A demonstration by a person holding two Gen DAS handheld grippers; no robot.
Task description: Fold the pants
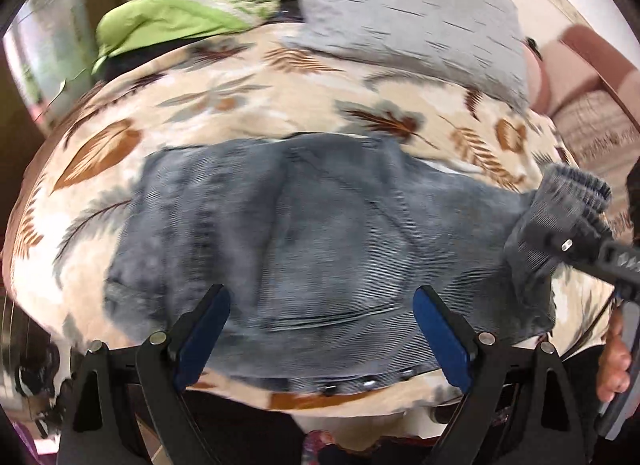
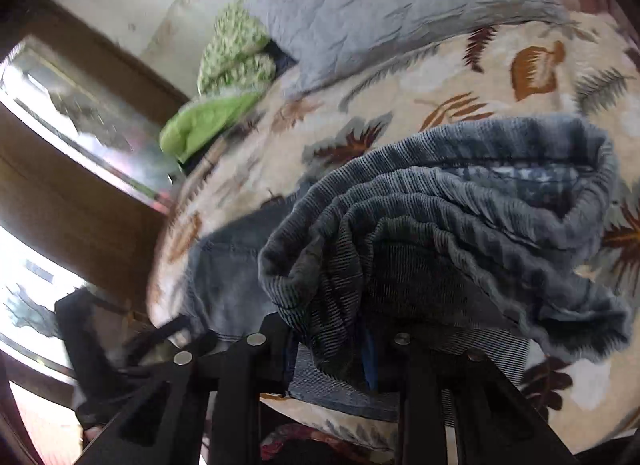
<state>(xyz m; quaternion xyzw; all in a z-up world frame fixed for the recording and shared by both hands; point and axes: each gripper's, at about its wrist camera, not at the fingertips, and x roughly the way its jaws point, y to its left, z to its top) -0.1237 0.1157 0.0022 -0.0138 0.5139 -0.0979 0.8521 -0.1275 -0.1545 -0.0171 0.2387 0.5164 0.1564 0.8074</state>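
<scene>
Carrying the hem over, right gripper (image 2: 370, 353) fingers are clamped on the bunched pants (image 1: 280, 233) leg; left gripper (image 1: 320, 329) fingers spread wide, empty above the bed (image 1: 248, 97).

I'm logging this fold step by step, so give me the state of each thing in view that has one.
pants: mostly flat on the bedspread, one end bunched and lifted
left gripper: jaws open, empty, above the pants
right gripper: jaws shut on the bunched pants end
bedspread: spread flat under the pants
grey quilt: folded, at the far edge
</scene>
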